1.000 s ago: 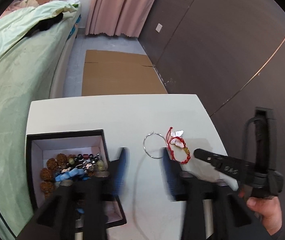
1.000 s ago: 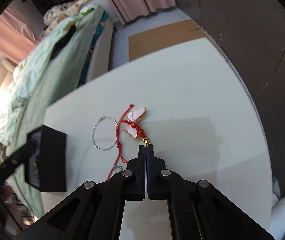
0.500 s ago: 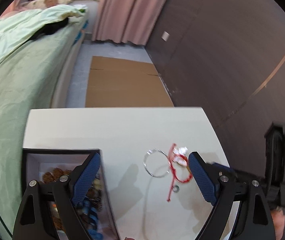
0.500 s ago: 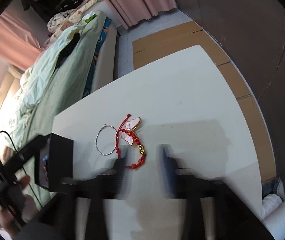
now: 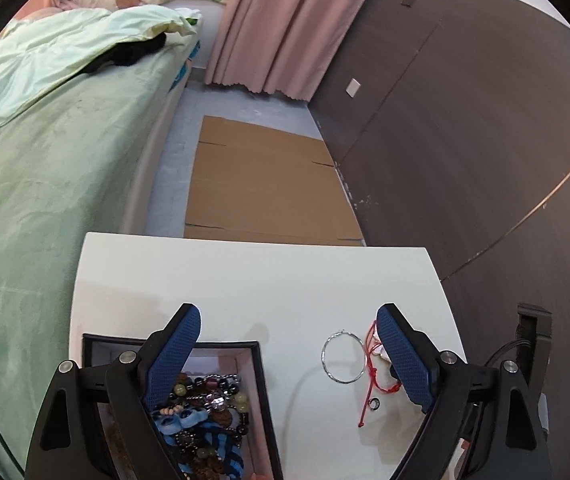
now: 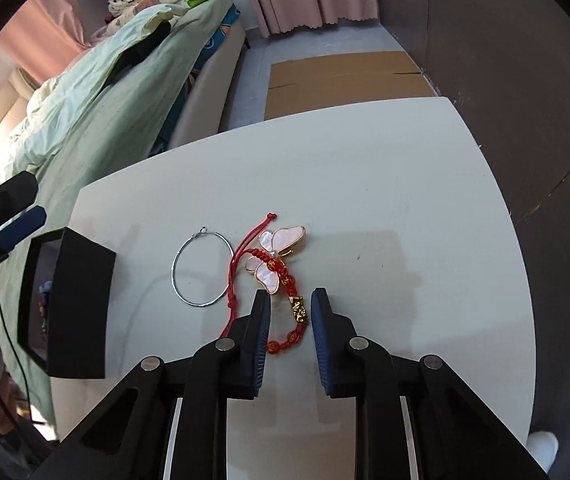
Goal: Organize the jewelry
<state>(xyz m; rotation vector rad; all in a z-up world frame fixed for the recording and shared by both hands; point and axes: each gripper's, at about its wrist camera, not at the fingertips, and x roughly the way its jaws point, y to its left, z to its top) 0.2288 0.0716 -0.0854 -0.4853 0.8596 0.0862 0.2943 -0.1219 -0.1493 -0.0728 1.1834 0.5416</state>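
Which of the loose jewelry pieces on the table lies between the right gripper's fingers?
The red braided bracelet with the gold charm; its beaded end sits between the right gripper fingers. The silver hoop and butterfly brooch lie clear of them.

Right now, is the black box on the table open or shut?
Open. The box has no lid on it, and beads and a blue braided piece show inside its white interior. Where its lid is, cannot tell.

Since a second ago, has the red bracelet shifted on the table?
Yes. The red bracelet has slid toward the butterfly brooch; its beaded end now overlaps it.
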